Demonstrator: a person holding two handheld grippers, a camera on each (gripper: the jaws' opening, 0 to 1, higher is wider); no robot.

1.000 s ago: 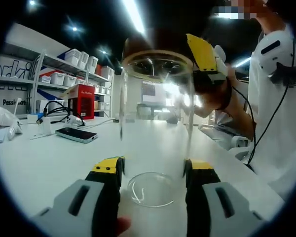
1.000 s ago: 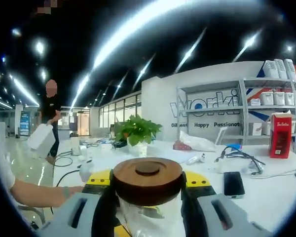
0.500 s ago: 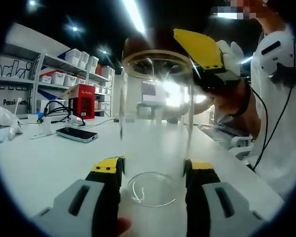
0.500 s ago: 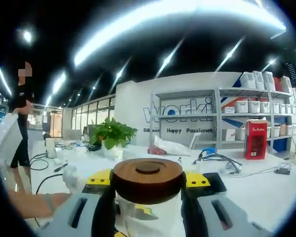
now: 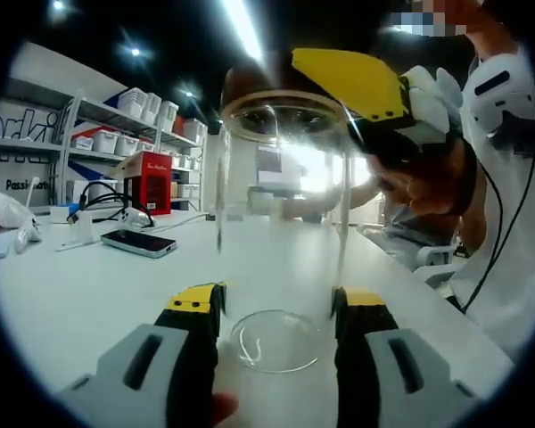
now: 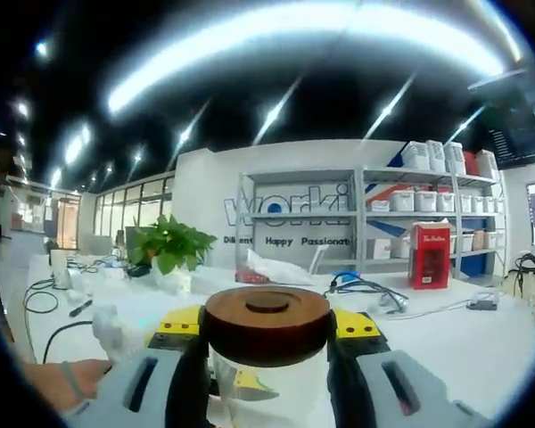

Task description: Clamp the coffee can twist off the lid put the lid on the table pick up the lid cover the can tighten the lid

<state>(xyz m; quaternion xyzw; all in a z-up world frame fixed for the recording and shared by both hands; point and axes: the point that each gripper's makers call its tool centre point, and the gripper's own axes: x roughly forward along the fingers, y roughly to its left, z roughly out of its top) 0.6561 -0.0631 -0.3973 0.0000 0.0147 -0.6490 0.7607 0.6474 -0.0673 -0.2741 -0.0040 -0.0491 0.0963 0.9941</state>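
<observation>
A clear glass coffee can [image 5: 281,223] stands upright on the white table [image 5: 89,294], and my left gripper [image 5: 276,308] is shut on its base, one jaw on each side. Its dark wooden lid [image 5: 263,76] sits on the rim. My right gripper [image 5: 357,85] reaches in from the right with a yellow jaw against the lid. In the right gripper view the round wooden lid [image 6: 267,314] is clamped between the yellow-tipped jaws of my right gripper [image 6: 267,323], with the glass can [image 6: 272,397] showing below it.
A phone [image 5: 138,242], cables and a red box [image 5: 147,183] lie at the table's left, before shelves of white bins [image 5: 143,107]. A person's hand [image 5: 428,183] and white sleeve are close on the right. A potted plant [image 6: 165,248] stands farther along the table.
My right gripper has turned around the lid: its yellow jaw has swung leftward over the can's top, and the background in the right gripper view has swept sideways. The left gripper and can held still.
</observation>
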